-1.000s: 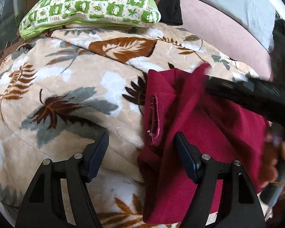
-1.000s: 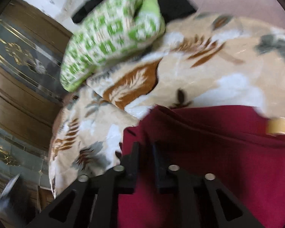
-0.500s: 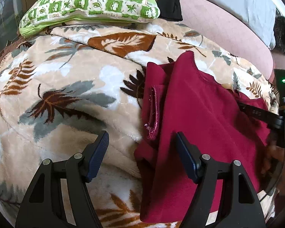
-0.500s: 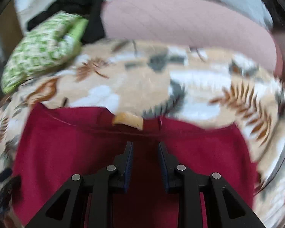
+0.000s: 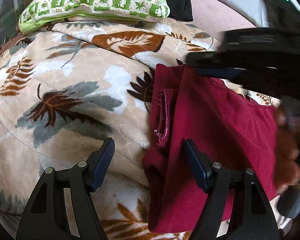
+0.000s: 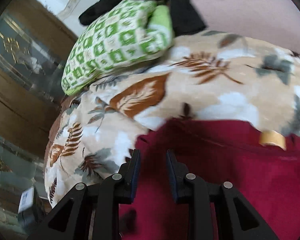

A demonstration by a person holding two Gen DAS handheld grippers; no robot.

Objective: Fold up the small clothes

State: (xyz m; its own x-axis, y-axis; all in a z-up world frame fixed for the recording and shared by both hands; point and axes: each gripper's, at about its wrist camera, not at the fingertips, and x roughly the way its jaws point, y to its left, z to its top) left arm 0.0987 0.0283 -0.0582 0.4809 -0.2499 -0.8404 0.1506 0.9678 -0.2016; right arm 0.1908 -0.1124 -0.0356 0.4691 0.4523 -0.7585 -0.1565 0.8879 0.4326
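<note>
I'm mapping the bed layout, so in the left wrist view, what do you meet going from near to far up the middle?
Left gripper → leaf-print blanket → green checked pillow. The maroon garment lies off to the right, beside that line.

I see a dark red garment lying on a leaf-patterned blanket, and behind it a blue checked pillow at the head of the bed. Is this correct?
Not quite: the pillow is green and white checked, not blue, as the left wrist view shows clearly. The rest holds: the dark red garment lies on the leaf-patterned blanket, with the pillow behind it.
</note>
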